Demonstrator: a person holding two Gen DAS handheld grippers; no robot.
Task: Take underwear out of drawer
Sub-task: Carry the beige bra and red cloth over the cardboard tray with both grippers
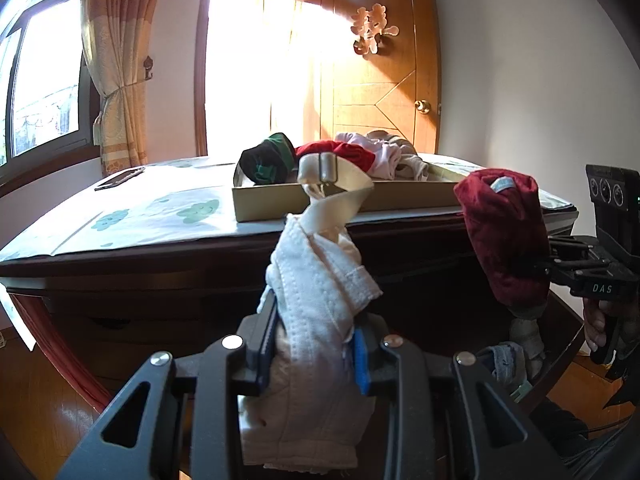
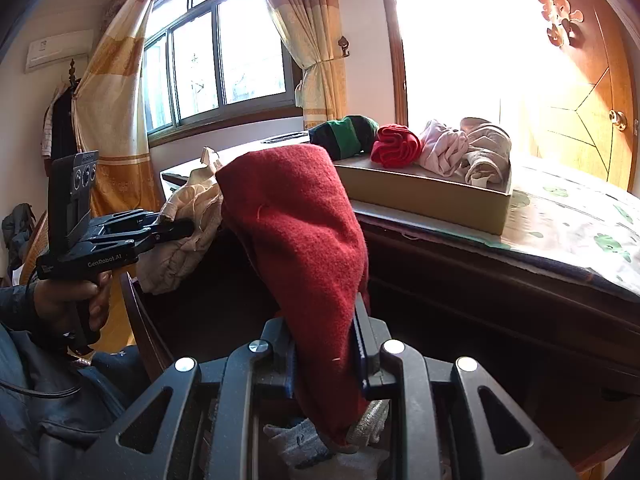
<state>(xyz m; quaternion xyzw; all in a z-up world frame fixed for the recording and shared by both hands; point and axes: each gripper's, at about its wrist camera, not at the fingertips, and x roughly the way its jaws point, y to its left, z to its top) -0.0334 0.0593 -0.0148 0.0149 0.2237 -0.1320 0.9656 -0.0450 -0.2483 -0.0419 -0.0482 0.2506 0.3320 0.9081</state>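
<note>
Left wrist: shallow box (image 1: 344, 200) on tabletop (image 1: 160, 216) holds rolled garments. Left gripper (image 1: 312, 348) fingers clamp cream underwear (image 1: 316, 276), long axis upright.
Right wrist: right gripper (image 2: 326, 356) fingers clamp red underwear (image 2: 296, 216), upright above open drawer (image 2: 136, 304).

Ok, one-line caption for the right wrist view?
Right hand-held gripper shut on a red garment, lifted before the box of rolled clothes.

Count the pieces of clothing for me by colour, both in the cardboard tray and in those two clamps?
Dark red: 1, the dark red knitted garment in the right gripper.
Cream: 1, the cream quilted garment in the left gripper.
Black and green: 1.
Bright red: 1.
Pale pink: 1.
Beige: 1.
Total: 6.
</note>
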